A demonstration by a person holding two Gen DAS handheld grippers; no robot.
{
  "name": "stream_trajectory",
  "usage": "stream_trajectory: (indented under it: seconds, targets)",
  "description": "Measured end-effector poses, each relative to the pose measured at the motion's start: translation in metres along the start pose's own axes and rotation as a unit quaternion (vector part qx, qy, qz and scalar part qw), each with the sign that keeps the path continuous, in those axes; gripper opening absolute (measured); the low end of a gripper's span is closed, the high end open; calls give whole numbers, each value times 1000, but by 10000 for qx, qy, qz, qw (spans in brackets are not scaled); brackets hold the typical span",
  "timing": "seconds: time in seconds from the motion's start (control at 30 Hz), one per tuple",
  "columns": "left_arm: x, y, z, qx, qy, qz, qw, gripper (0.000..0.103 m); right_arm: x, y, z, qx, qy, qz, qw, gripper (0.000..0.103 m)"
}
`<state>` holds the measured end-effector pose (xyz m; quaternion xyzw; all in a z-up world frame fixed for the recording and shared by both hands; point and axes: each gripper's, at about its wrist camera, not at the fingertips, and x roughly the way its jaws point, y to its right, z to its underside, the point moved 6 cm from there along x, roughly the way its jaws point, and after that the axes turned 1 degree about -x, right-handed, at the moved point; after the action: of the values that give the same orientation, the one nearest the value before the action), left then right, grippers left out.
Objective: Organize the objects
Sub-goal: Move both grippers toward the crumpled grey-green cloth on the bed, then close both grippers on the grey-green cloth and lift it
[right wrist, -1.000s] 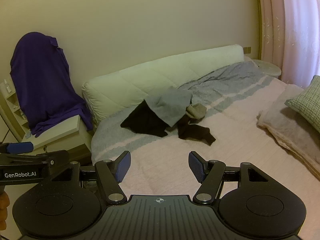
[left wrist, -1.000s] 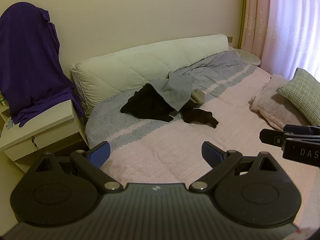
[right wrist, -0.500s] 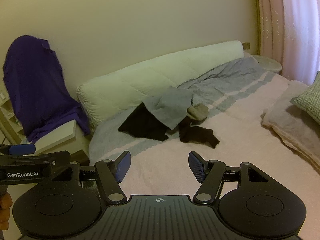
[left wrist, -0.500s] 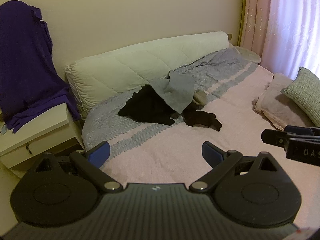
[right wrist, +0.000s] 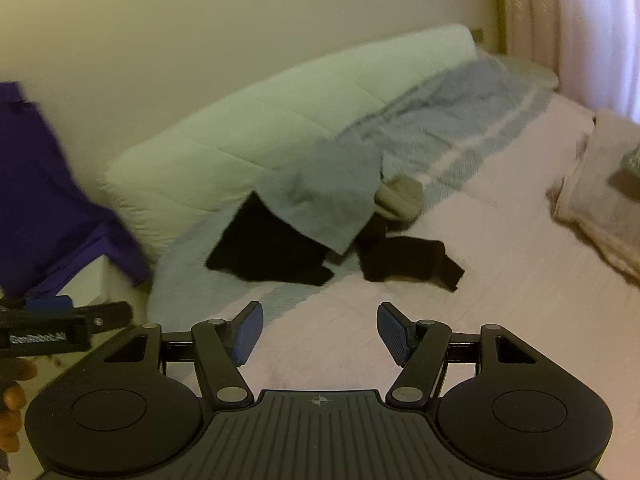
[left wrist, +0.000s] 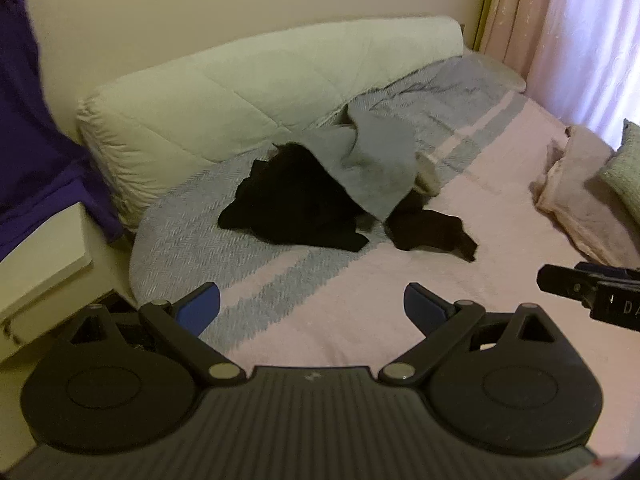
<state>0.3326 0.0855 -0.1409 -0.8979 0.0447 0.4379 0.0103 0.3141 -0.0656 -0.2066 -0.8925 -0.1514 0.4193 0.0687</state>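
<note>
A heap of clothes lies on the bed: a grey garment (left wrist: 368,164) (right wrist: 324,196) draped over a black garment (left wrist: 292,204) (right wrist: 264,248), a second black piece (left wrist: 432,232) (right wrist: 408,260) to its right, and a beige sock-like item (left wrist: 428,176) (right wrist: 400,196) behind. My left gripper (left wrist: 312,308) is open and empty, hovering above the pink bedspread short of the heap. My right gripper (right wrist: 318,330) is open and empty too, likewise short of the clothes. Each gripper's body shows at the edge of the other's view.
A rolled white quilt (left wrist: 248,92) lies along the wall. A purple garment (left wrist: 36,152) hangs over a white nightstand (left wrist: 44,264) at left. A folded pink blanket (left wrist: 580,204) and a green pillow (left wrist: 624,168) sit at right. Pink curtains (left wrist: 568,32) hang behind. A hand (right wrist: 12,404) shows at the left edge.
Both grippers have moved forward and down toward the clothes heap, which now looks larger. Their jaws stayed open. The clothes have not moved.
</note>
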Motion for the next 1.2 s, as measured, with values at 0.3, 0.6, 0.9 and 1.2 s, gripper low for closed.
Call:
stream_trajectory:
  seconds: [0.3,0.6,0.9,1.2]
  targets:
    - [126,-37,-83,41,-241,378,9990,94,118,27,-52,891,19,219,9958,61]
    - [258,-41,-147,-319,-512,1040,9927,77,221,73,-88,1866,101,210,9822,61]
    - [364,-53,-178,-1237,-848,1451,9780,73,297,123,-100,3012,322,-47,9530,61]
    - [402,-59,-184,-2065,-1000,1944,9537,48,361,145,-95,4040,404,-726,9110,54]
